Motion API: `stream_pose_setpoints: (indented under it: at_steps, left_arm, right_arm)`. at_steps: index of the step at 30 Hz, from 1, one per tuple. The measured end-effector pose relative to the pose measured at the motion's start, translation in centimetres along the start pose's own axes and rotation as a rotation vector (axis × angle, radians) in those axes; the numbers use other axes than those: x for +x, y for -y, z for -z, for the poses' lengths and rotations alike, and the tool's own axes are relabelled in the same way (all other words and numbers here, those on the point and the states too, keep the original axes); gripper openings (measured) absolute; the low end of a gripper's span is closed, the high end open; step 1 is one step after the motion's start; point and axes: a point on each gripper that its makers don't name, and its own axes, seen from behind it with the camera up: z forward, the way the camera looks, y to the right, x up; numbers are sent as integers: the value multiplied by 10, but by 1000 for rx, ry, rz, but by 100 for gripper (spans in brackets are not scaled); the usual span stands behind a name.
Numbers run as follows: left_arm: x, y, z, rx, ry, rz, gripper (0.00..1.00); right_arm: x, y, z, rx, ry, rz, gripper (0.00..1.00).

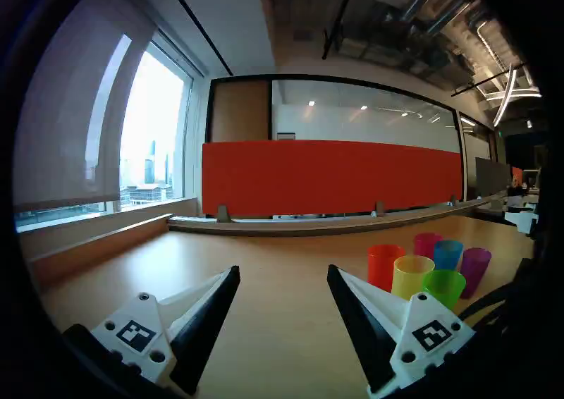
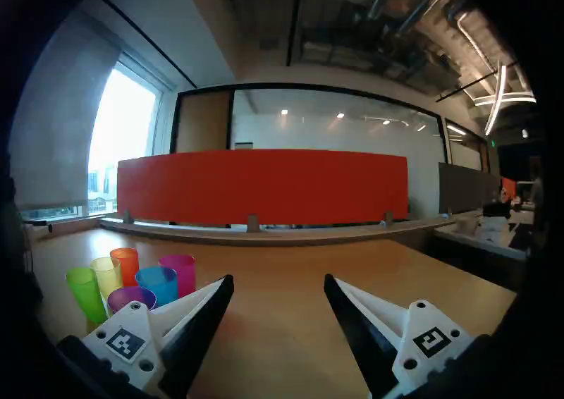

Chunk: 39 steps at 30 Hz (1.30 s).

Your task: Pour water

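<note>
Wooden desk (image 1: 282, 258), six coloured plastic cups (image 2: 156, 283) in a tight cluster, both claws spread wide and holding nothing.
Left gripper (image 1: 282, 297) low over bare desktop, cluster off to its right, outside the jaws: orange cup (image 1: 384, 264) nearest the right finger's tip, yellow cup (image 1: 412, 277) and green cup (image 1: 444, 287) just behind that finger, blue cup (image 1: 448, 252), pink cup (image 1: 426, 243) and purple cup (image 1: 475, 265) farther back. Right gripper (image 2: 278, 307) likewise gaping and empty, same cluster beside its left finger, purple cup partly hidden behind it. All cups upright, contents not discernible, well short of the desk's far edge with its red divider (image 1: 331, 177).
</note>
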Motion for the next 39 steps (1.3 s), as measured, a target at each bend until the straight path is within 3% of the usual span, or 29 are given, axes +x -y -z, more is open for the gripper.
stream_pose_setpoints:
  at_steps: [6,12,30,39]
  left_arm:
    - [-2,0,-2,-7,17,5,92]
    - [17,-4,-5,-33,10,8,92]
    - [136,-3,-23,-88,-12,-43,92]
    - [176,-9,-32,-126,-7,-40,92]
  right_arm:
    - [3,6,-1,25,23,-11,99]
    - [23,11,-2,53,35,-11,99]
    - [144,11,-18,127,47,5,99]
    - [187,13,-25,156,39,13,99]
